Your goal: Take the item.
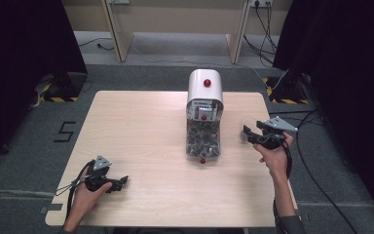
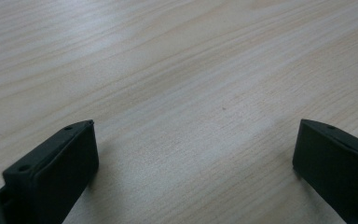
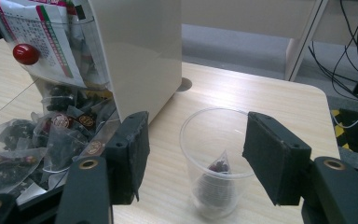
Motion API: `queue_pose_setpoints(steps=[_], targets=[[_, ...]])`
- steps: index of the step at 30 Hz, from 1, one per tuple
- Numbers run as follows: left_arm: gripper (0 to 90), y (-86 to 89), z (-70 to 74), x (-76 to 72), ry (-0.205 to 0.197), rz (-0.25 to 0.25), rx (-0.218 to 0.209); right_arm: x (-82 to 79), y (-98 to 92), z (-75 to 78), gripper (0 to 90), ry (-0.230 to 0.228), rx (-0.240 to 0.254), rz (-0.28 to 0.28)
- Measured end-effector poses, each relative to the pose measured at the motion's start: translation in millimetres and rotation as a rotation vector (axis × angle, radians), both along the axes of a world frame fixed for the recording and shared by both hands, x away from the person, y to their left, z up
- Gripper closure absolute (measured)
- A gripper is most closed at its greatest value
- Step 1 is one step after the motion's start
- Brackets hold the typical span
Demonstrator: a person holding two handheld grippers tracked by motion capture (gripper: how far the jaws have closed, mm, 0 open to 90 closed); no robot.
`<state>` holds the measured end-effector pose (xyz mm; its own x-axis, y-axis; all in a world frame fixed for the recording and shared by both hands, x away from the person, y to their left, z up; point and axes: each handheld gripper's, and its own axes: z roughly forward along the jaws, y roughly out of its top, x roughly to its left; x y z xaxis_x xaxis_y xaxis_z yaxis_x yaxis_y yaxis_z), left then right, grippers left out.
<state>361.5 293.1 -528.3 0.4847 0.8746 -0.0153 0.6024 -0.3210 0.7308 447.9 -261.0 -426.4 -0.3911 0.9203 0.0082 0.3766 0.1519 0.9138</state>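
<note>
A white dispenser (image 1: pixel 204 90) with a red knob stands mid-table. Its clear tray (image 1: pixel 203 141), pulled out toward me, is heaped with tea bags (image 3: pixel 51 135). In the right gripper view the dispenser's side (image 3: pixel 140 51) stands at upper left. Right of the dispenser stands a clear plastic cup (image 3: pixel 216 140) with one tea bag (image 3: pixel 219 168) in it. My right gripper (image 3: pixel 198 135) is open, with a jaw on either side of the cup. It sits right of the tray (image 1: pixel 246 132). My left gripper (image 1: pixel 124 181) is open low over bare wood (image 2: pixel 193 126), holding nothing.
The light wooden table (image 1: pixel 141 126) has bare room left of the dispenser. Cables trail from both grippers, and more run across the floor (image 1: pixel 268 29) behind. Wooden furniture legs (image 1: pixel 119 34) stand beyond the far edge.
</note>
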Motion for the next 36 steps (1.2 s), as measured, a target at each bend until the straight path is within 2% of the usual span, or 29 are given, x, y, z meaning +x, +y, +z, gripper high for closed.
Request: queue_pose_setpoints(steps=[16, 25, 28, 36], targets=[[0.0, 0.0, 0.0, 0.0, 0.000, 0.000, 0.000, -14.5, 1.7, -0.1, 39.2, -0.031, 0.013, -0.010], [0.0, 0.0, 0.0, 0.0, 0.000, 0.000, 0.000, -24.9, 2.0, -6.6, 30.9, -0.036, 0.037, -0.020], [0.0, 0.0, 0.0, 0.0, 0.000, 0.000, 0.000, -31.3, 3.6, -7.6, 29.3, -0.052, 0.047, -0.019], [0.0, 0.0, 0.0, 0.0, 0.000, 0.000, 0.000, -37.2, 9.8, -9.2, 28.9, -0.044, 0.031, 0.000]])
